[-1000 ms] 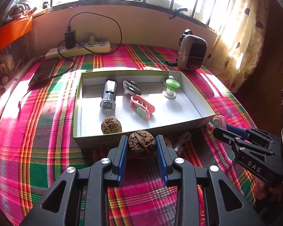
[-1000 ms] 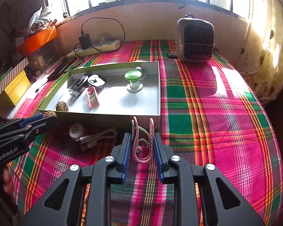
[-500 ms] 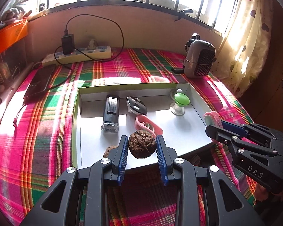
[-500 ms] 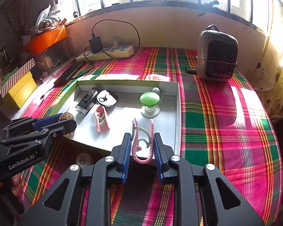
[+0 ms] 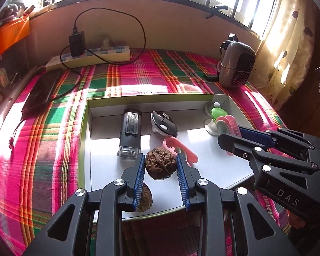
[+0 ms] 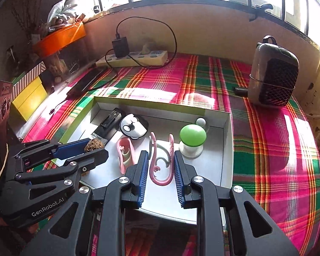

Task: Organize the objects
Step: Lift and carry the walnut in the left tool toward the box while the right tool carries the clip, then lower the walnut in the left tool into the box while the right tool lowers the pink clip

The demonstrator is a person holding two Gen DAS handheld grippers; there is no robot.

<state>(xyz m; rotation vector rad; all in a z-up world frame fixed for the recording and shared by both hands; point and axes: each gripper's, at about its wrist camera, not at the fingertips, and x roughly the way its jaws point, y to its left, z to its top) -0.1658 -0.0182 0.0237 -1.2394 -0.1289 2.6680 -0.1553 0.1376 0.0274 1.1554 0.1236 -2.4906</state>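
Seen from two wrist cameras over a table (image 5: 42, 149) draped in pink, green and red plaid cloth. At the bottom centre of the left view, left claw (image 5: 161, 166) closed on a brown walnut (image 5: 160, 166), blue pads pressing both sides, held above the white floor of a shallow open box (image 5: 84, 128) with a green rim. Second walnut (image 5: 145, 198) lying in the box, partly hidden behind the left pad near the front edge. At the bottom centre of the right view, right claw (image 6: 161, 166) clamped on a pink hook-shaped clip (image 6: 161, 162), also over the box. Inside the box: black rectangular gadget (image 5: 130, 132) at upper left, black-and-white rounded device (image 5: 164, 124) beside it, another pink clip (image 6: 124, 153) near the middle, green-topped white massager (image 6: 192, 140) toward the upper right. Beyond the box, a power strip (image 5: 91, 58) with a black charger at the upper left of the frame, a small grey heater (image 5: 236, 66) at the upper right.
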